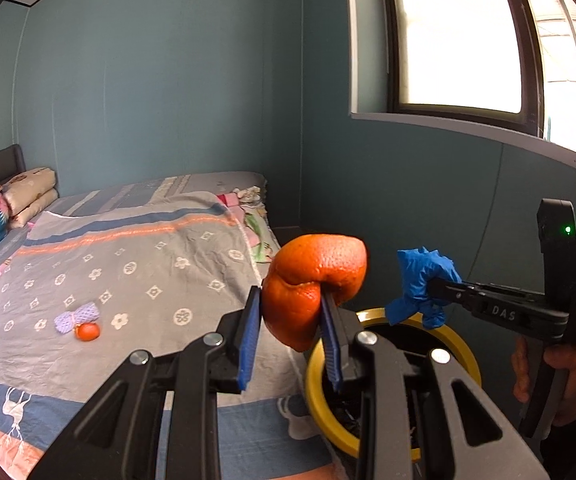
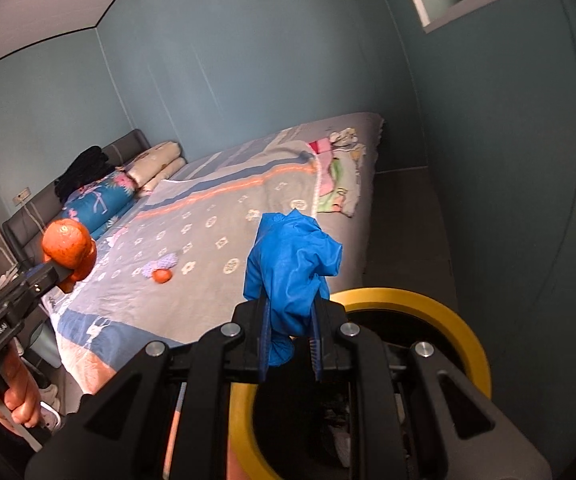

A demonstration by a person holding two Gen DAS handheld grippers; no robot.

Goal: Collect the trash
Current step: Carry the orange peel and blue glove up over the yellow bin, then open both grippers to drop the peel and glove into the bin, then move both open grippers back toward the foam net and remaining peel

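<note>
The bed [image 1: 136,264] fills the room to your left, and the yellow-rimmed bin [image 2: 448,312] stands beside its foot. Your left gripper [image 1: 290,320] has its jaws clamped on a large orange peel [image 1: 312,280] above the bin's edge. Your right gripper [image 2: 290,336] grips a crumpled blue glove [image 2: 288,264] over the bin. A small orange piece [image 1: 87,331] lies on the bed against a lilac knitted cloth [image 1: 76,316].

Home bedroom, made bed [image 1: 136,264], pillows [image 1: 32,192]
</note>
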